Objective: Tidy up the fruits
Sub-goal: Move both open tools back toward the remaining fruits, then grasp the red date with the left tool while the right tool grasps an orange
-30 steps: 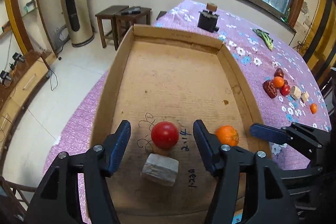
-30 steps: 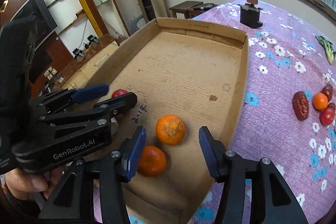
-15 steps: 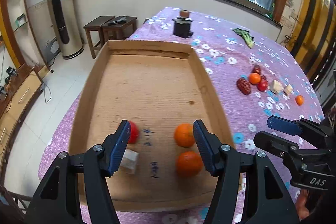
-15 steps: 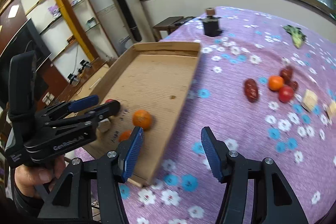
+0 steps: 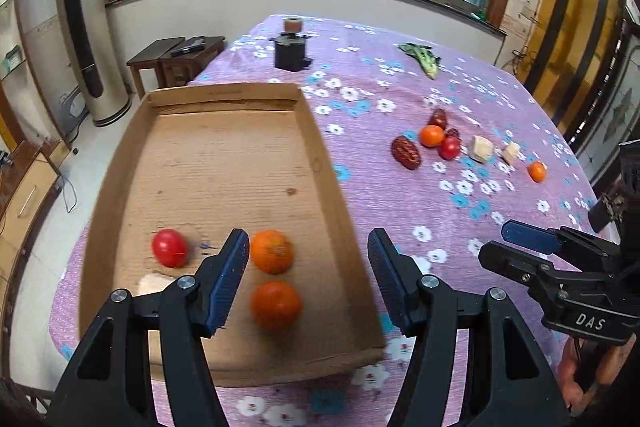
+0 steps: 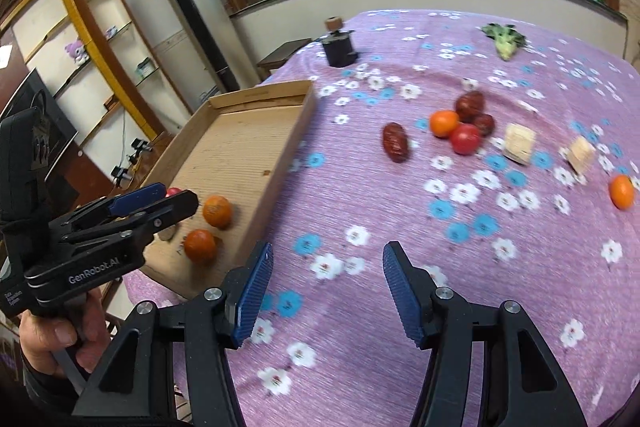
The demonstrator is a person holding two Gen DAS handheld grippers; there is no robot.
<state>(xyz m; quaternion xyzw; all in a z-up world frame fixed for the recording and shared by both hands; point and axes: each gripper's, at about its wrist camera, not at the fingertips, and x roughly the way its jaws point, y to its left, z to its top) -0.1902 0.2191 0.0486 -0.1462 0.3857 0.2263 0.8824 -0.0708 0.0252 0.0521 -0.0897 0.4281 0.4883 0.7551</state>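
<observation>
Left wrist view: left gripper [image 5: 308,279] w/ jaws wide apart, nothing between the pads, hanging over the near right part of the cardboard tray [image 5: 324,163]. Tray holds a red tomato [image 5: 169,247], two oranges [image 5: 273,251] one behind the other, and a pale block [image 5: 154,283] partly hidden behind the left finger. Right wrist view: right gripper [image 6: 328,291] also spread wide and empty, over bare purple floral cloth [image 6: 400,211] just right of the tray. Farther back on the cloth sits a loose cluster: dark red dates [image 6: 395,143], small orange [image 6: 443,123], tomato [image 6: 465,139], two pale cubes [image 6: 519,143]; another orange [image 6: 621,191] well apart at the right edge.
</observation>
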